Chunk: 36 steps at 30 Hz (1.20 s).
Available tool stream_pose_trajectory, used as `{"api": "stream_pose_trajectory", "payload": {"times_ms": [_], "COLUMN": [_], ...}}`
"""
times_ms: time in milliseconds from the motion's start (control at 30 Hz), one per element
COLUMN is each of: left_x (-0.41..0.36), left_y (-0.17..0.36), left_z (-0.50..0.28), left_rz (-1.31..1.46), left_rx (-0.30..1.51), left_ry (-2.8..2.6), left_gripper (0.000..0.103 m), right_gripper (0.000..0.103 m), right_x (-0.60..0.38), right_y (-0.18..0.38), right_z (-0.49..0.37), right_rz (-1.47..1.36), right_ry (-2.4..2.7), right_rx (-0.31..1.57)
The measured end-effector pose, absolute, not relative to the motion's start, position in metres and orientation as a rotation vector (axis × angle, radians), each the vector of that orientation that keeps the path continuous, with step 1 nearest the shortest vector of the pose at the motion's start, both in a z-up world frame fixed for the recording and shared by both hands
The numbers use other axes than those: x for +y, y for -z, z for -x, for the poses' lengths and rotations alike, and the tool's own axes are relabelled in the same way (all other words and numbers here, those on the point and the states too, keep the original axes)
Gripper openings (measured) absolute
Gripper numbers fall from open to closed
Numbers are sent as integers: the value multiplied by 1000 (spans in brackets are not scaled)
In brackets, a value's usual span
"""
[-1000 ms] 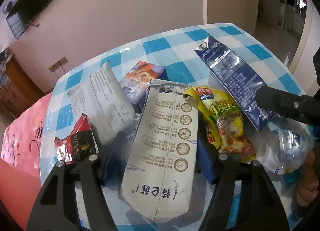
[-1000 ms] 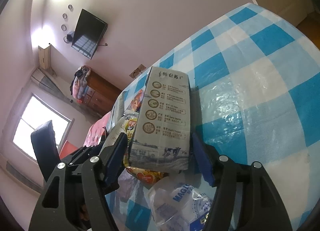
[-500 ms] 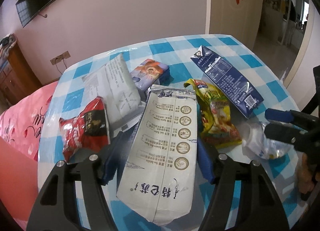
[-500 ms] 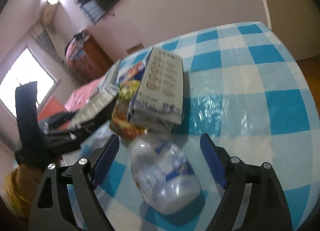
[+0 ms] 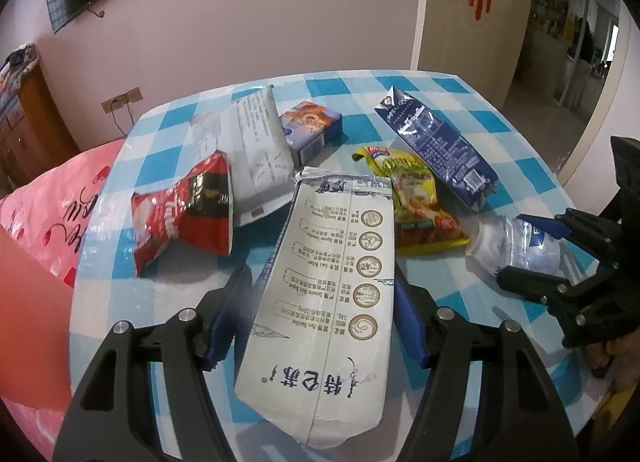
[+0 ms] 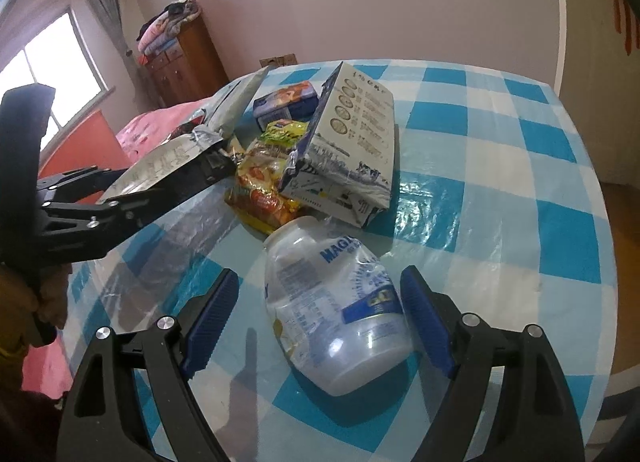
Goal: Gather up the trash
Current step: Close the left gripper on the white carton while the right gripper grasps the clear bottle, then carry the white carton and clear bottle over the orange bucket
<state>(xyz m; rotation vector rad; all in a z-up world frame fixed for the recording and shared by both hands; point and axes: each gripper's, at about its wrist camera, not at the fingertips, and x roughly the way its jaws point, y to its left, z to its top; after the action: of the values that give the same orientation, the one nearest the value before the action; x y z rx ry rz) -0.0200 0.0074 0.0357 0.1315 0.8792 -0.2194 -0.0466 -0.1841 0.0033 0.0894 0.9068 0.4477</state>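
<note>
Carton (image 5: 332, 294) fills the lower centre, clamped in the left gripper (image 5: 320, 318). Right gripper (image 6: 320, 322), jaws wide, straddles a bottle (image 6: 340, 302) on the table (image 6: 520, 181). Wrappers (image 5: 420, 201) lie beyond. Round, crumpled plastic may squirt sideways if squeezed off-centre.

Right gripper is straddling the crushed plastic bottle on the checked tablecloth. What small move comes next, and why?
Probably close the right gripper on the crushed plastic bottle. The bottle lies on its side between the open blue pads, with a clear gap at the left pad, so nothing grips it yet. The left gripper already holds the white milk carton.
</note>
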Motion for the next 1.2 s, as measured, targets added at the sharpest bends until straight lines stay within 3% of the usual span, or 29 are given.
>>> {"api": "stream_pose_trajectory", "payload": {"times_ms": [333,567,933,1200], "left_x": [32,51,79,98], "left_y": [-39,-40,-33,-34], "left_z": [45,61,83,92], "left_rz": [-81,-52,-12,24], "left_rx": [872,870,874,855], "left_ry": [230,239,246,248], "left_gripper": [68,68,68,68], "right_gripper": [82,67,66,66], "right_x": [-165,-152,-143,-140], "right_y": [-3,-1,-2,-6], "right_z": [56,61,75,79], "right_rz": [41,155,132,-44], "right_ry": [-388,-307,-271,-251], "right_rx": [915,911,917,942]}}
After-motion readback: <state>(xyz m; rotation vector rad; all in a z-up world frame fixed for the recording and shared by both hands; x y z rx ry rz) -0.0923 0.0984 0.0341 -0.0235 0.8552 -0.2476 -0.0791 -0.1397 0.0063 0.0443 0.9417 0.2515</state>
